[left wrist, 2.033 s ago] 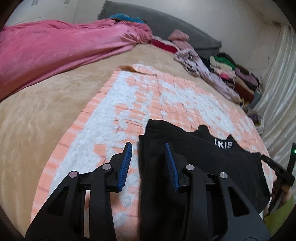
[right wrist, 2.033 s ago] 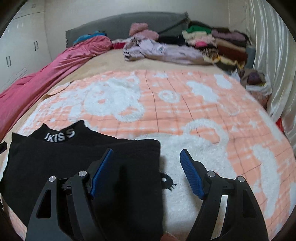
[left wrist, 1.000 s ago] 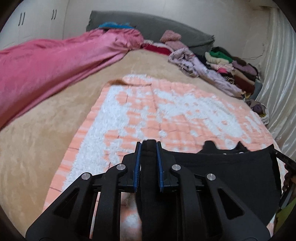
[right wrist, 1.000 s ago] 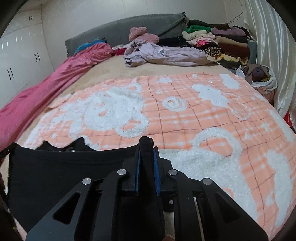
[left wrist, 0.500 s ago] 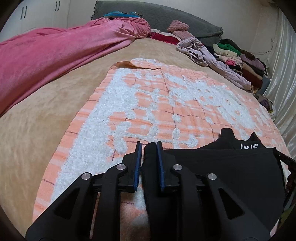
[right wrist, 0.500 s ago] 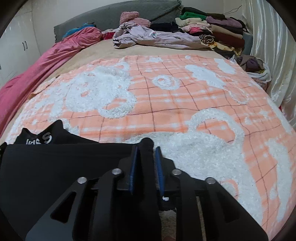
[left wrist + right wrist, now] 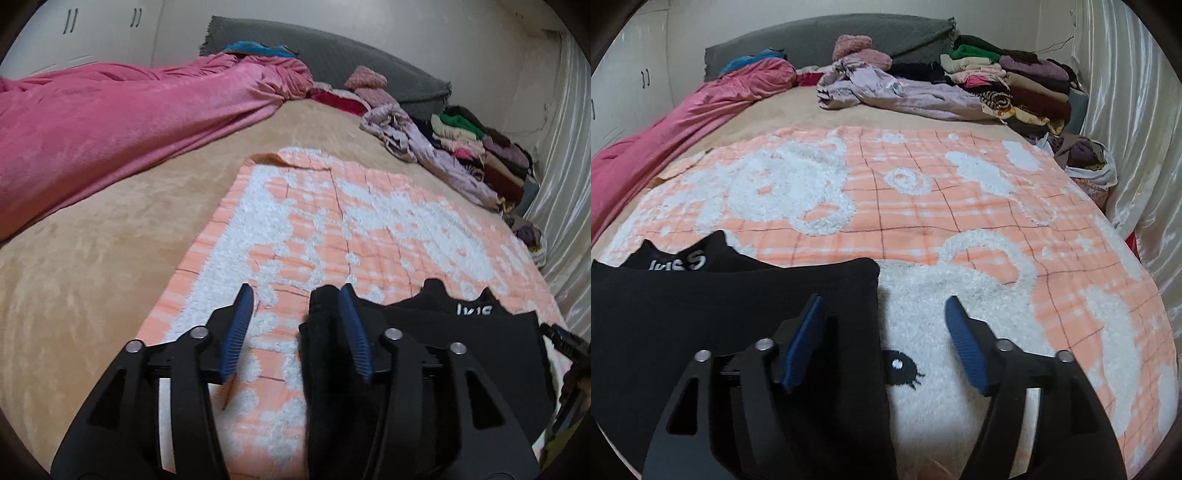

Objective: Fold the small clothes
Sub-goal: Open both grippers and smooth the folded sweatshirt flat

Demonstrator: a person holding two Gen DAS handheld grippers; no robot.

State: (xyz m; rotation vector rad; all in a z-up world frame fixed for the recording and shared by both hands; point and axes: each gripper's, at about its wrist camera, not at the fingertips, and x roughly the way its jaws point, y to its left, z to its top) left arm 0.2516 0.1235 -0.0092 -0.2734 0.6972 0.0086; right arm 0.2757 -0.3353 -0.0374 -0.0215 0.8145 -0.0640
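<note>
A small black garment (image 7: 461, 350) with white letters on its collar lies folded over on the orange and white blanket (image 7: 351, 221). My left gripper (image 7: 295, 328) is open over the garment's left edge, its right finger resting against the cloth. In the right wrist view the garment (image 7: 720, 302) lies at the lower left, collar beyond the folded edge. My right gripper (image 7: 882, 339) is open over its right edge, left finger above the cloth, right finger over the blanket (image 7: 960, 206).
A pink duvet (image 7: 110, 122) lies along the left side of the bed. Loose and stacked clothes (image 7: 979, 85) sit at the far end by the grey headboard. A curtain (image 7: 1137, 129) hangs at the right, with a bag of clothes (image 7: 1086, 162) beside it.
Both grippers were shut on the garment's near corners, carried them forward over the garment, and have now opened, letting the cloth go. The fold lies flat on the blanket.
</note>
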